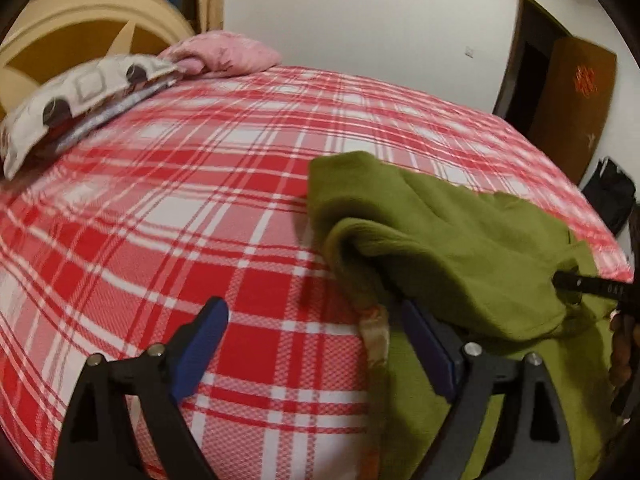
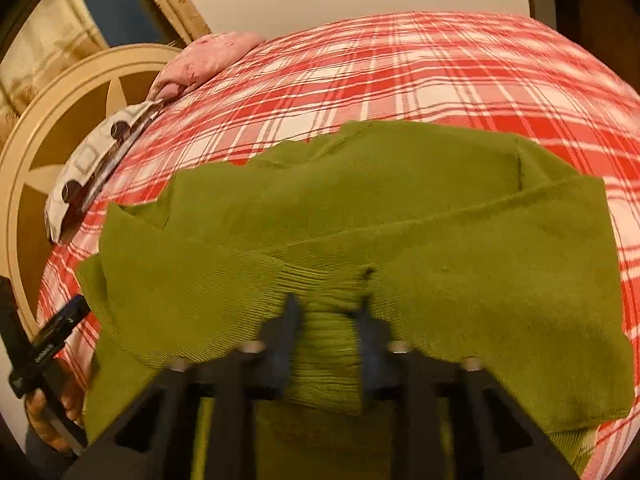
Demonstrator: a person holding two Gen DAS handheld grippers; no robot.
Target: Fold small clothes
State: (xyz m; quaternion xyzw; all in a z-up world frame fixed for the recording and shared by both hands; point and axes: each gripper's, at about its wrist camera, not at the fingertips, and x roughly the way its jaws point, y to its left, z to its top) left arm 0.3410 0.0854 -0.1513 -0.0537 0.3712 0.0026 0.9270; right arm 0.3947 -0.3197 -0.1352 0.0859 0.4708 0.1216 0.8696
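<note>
An olive-green knitted garment (image 2: 360, 208) lies spread on the red-and-white checked bedspread (image 2: 420, 80). In the right wrist view my right gripper (image 2: 328, 308) is shut on a bunched ribbed fold of it, the cloth pinched between both blue pads. In the left wrist view the same garment (image 1: 440, 232) lies rumpled at the right. My left gripper (image 1: 310, 312) stands open at its left edge. Its left finger is over bare bedspread, and its right finger (image 1: 424, 340) is tucked against the cloth's edge. The right gripper's tip (image 1: 584, 282) shows on the garment at the far right.
A patterned pillow (image 1: 60, 108) and a pink pillow (image 1: 224, 52) lie by the cream headboard (image 1: 80, 24) at the back left. A brown door (image 1: 572, 108) and a black bag (image 1: 608, 192) stand past the bed's right side. A hand (image 2: 44, 412) holds the left gripper.
</note>
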